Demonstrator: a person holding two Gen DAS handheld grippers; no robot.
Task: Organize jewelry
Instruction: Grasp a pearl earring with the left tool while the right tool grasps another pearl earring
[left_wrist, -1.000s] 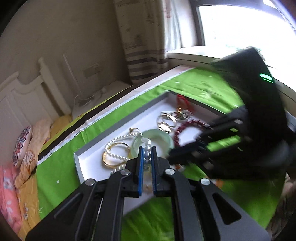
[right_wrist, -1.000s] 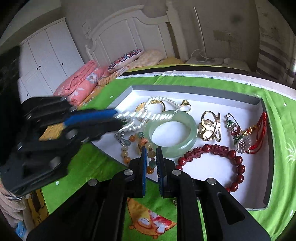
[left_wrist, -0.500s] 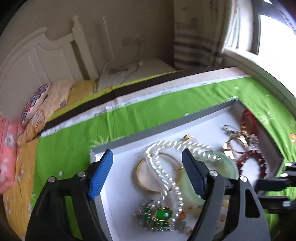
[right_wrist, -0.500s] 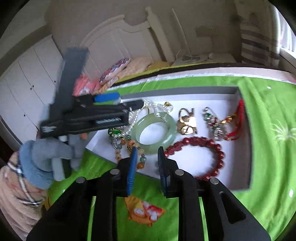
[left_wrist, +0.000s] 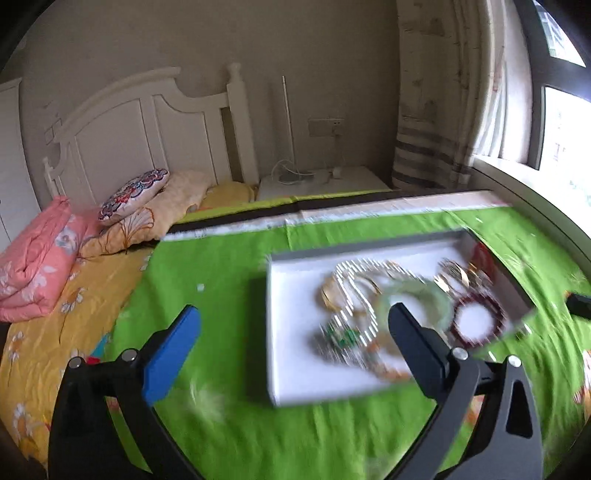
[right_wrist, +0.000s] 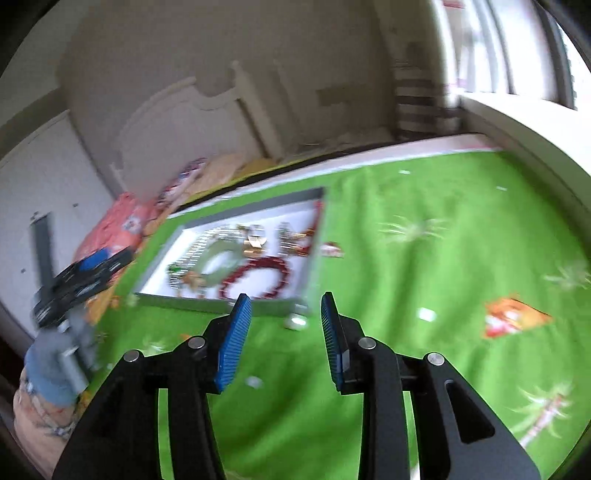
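Observation:
A white tray (left_wrist: 295, 380) with a grey rim lies on the green bedcover and holds blurred jewelry. In it are a pearl necklace (left_wrist: 354, 291), a pale jade bangle (left_wrist: 417, 295), a red bead bracelet (left_wrist: 476, 321) and a green brooch (left_wrist: 343, 336). My left gripper (left_wrist: 291, 317) hangs over the tray's near left edge, its jaws opening wide with nothing gripped. My right gripper (right_wrist: 283, 306) is off the tray's near right corner (right_wrist: 303, 295), its jaws opening and empty. The bracelet (right_wrist: 258, 277) and bangle (right_wrist: 218, 258) lie to its upper left.
A small silvery piece (right_wrist: 295, 321) lies on the cover just outside the tray's corner. The left gripper (right_wrist: 81, 273) and a person's gloved hand (right_wrist: 51, 365) show at the left. Pillows (left_wrist: 133, 192), a pink quilt (left_wrist: 33, 258) and a white headboard (left_wrist: 147, 129) stand behind.
My left gripper let go of the pearl necklace, opened wide and drew back from the tray. My right gripper opened partway and swung right, off the tray.

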